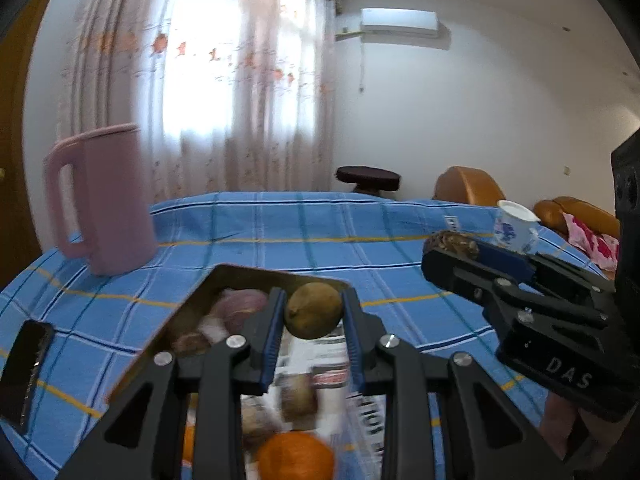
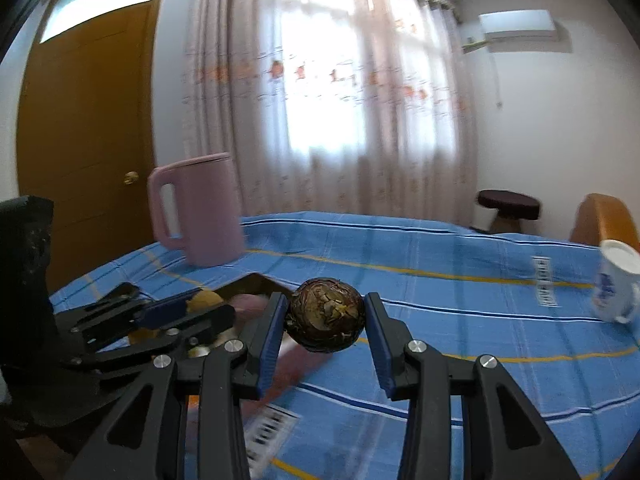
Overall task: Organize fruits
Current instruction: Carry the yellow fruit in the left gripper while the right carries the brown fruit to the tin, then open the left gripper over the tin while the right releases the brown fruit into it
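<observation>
Between our left gripper (image 1: 314,320) fingers sits a dull yellow-green, lemon-shaped fruit (image 1: 314,311), pinched by the blue pads and held above the open brown cardboard box (image 1: 208,292). Our right gripper (image 2: 326,322) is likewise clamped, on a dark brown, cracked, round fruit (image 2: 326,318), carried over the blue plaid cloth of the table (image 2: 460,340), just to the right of the box.

Inside the box we can make out a pale purple fruit (image 1: 244,306) and some blurred pieces beside it. Lower in the left view a round orange fruit (image 1: 295,456) lies on printed paper; whether that is inside the box we cannot tell.

We judge the sorting partway through: some fruit is already boxed, two pieces are in hand and not yet set down. A pink plastic jug (image 1: 102,196) and a white-and-blue mug (image 2: 618,286) stand well apart from the work.
</observation>
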